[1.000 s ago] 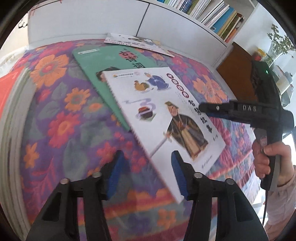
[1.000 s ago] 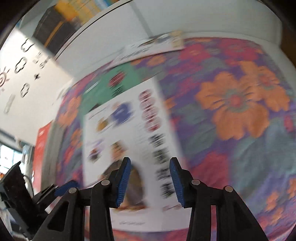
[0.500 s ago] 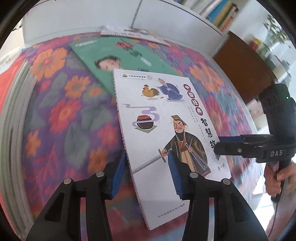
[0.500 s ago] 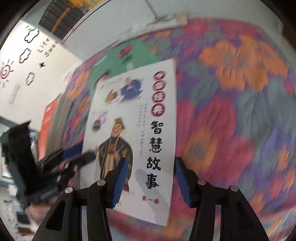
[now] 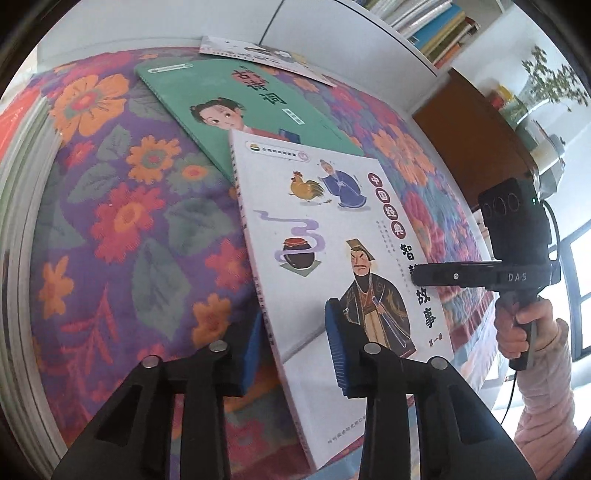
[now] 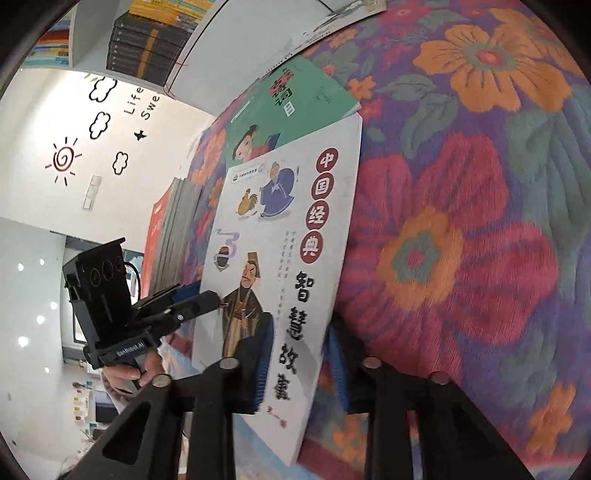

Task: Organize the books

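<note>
A white picture book (image 5: 332, 229) (image 6: 280, 229) lies on the flowered bedspread (image 5: 110, 221), its far end overlapping a green book (image 5: 236, 96) (image 6: 291, 107). My left gripper (image 5: 293, 312) is shut on the white book's left edge near the bottom, one pad under it and one on the cover; in the right wrist view the left gripper (image 6: 210, 295) shows at that edge. My right gripper (image 6: 301, 328) is closing on the book's right edge, with the book between its pads; in the left wrist view the right gripper (image 5: 417, 275) pinches that edge.
A third thin book (image 5: 258, 55) (image 6: 343, 18) lies at the back by the white headboard. A stack with a red cover (image 6: 162, 229) stands along the bed's left side. Shelves of books (image 5: 424, 26) and a brown cabinet (image 5: 472, 136) lie beyond. A hand (image 5: 517, 332) holds the right gripper.
Both grippers have moved in on the white book and closed, the left on its left edge and the right on its right edge. The book has turned slightly.
</note>
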